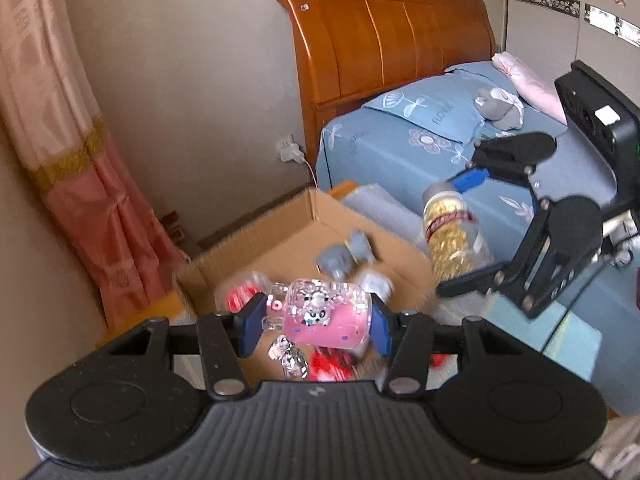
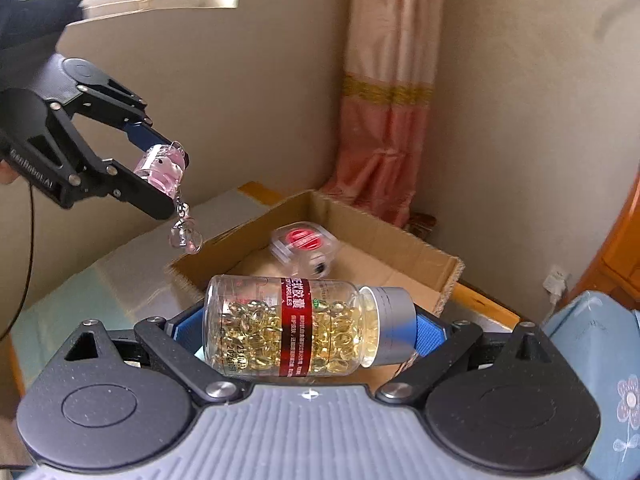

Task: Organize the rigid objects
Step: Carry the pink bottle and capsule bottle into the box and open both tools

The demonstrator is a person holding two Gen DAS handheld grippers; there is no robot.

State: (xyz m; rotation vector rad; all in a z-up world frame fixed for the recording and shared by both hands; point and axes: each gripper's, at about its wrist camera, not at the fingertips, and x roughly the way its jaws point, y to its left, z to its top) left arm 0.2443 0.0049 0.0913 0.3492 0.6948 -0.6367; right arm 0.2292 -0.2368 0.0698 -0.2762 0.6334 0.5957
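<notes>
My left gripper (image 1: pixel 318 320) is shut on a small clear pink bottle (image 1: pixel 324 314) with cartoon stickers and a dangling crystal charm (image 1: pixel 290 360), held above an open cardboard box (image 1: pixel 280 236). The bottle also shows in the right wrist view (image 2: pixel 162 170) with its charm (image 2: pixel 185 236). My right gripper (image 2: pixel 298 328) is shut on a clear capsule bottle (image 2: pixel 288 326) of yellow softgels with a red label and silver cap, held sideways over the box's (image 2: pixel 420 252) near edge. The capsule bottle (image 1: pixel 452 232) shows upright in the left wrist view.
Inside the box lie a clear case with a red disc (image 2: pixel 302 246) and grey objects (image 1: pixel 346 258). The box sits on a glossy tabletop (image 2: pixel 100 296). A bed with blue bedding (image 1: pixel 420 140) and a wooden headboard (image 1: pixel 384 36) stand behind. A pink curtain (image 1: pixel 72 168) hangs at the left.
</notes>
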